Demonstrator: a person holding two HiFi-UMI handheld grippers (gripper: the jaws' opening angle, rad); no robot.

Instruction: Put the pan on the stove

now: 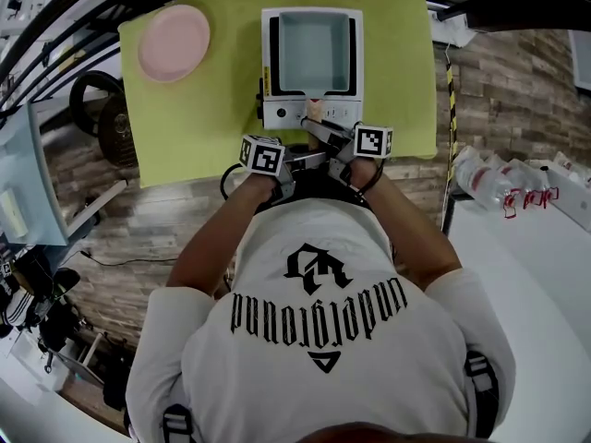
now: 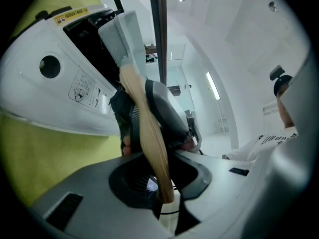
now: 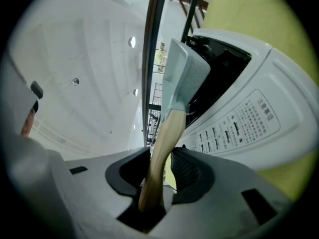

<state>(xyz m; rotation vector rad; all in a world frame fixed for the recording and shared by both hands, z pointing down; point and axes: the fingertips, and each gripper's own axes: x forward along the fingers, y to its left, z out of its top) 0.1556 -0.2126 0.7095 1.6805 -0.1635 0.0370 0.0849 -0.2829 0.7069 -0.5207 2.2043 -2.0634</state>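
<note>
I am clenching my left gripper and right gripper on the pale wooden handle of the square grey-blue pan lying over the white stove; it is likely feeling rigid, front-heavy.

Pan: square, pale blue-grey, shallow, with a light wooden handle. It lies level over the black top of the stove, handle pointing back over the control panel. Left gripper and right gripper both clamp the pan by its handle. Stove: white, square, centred on the far part of the yellow-green mat.
</note>
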